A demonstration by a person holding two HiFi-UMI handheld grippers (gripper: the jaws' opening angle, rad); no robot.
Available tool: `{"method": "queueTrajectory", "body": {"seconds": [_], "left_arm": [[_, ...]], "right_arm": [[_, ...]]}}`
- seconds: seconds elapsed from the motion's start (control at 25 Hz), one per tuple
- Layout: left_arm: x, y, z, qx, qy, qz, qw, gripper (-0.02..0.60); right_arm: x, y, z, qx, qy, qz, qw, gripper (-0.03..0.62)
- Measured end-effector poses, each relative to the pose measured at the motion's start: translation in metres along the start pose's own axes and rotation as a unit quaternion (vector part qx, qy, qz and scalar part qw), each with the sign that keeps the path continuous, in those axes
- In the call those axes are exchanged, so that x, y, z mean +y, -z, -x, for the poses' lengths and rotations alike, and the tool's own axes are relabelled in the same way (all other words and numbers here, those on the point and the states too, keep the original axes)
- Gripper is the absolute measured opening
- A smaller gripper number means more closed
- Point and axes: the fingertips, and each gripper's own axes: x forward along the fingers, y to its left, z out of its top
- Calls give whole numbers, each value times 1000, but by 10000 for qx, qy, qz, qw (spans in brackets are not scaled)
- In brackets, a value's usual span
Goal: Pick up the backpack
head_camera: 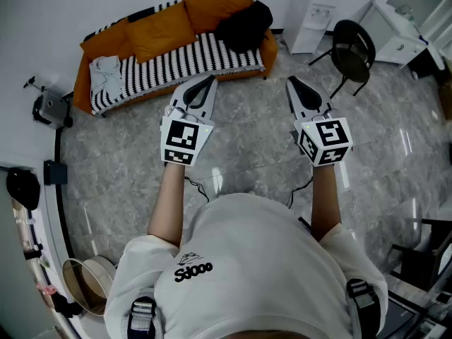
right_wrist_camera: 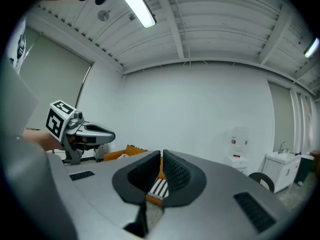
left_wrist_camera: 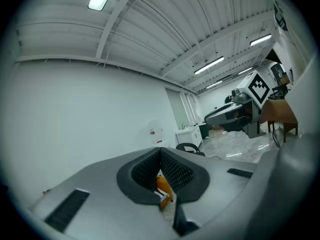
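A person (head_camera: pixel 247 260) in a white shirt is standing on a grey marble floor (head_camera: pixel 247 140), holding the left gripper (head_camera: pixel 205 83) and the right gripper (head_camera: pixel 293 83) out ahead, side by side and roughly level. Both grippers are showing their jaws pressed together with nothing caught between them. In each gripper view only a sliver of the room is peeking through the slot below the pads.

Farther off, an orange sofa (head_camera: pixel 159 30) with a striped seat is sitting against the far wall. The backpack (head_camera: pixel 244 25), a dark slumped shape, is resting on the sofa's right end, well apart from both grippers. A white cloth (head_camera: pixel 106 73) is lying at the sofa's left end, and a black chair (head_camera: pixel 353 48) is standing off to the right.

The backpack is looking soft and floppy, so it is likely to sag when lifted, and it may be moderately heavy if loaded. Its fabric should be giving the pads fair purchase. A top handle or shoulder strap would be offering the surest hold, though from this distance no strap can be made out.
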Motion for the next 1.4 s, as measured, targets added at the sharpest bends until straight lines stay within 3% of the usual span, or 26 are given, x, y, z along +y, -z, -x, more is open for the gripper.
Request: {"method": "queueTrajectory", "body": {"seconds": [0.64, 0.96, 1.4], "left_arm": [[-6, 12, -7, 107, -25, 162, 9998, 23], [-22, 9, -16, 184, -114, 155, 9996, 23], [-63, 0, -35, 290, -352, 95, 9989, 23]], "right_arm": [[1, 13, -6, 146, -243, -58, 9996, 44], [-26, 17, 1, 110, -218, -313, 9992, 44], [-64, 33, 25, 132, -527, -377, 9978, 44]]}}
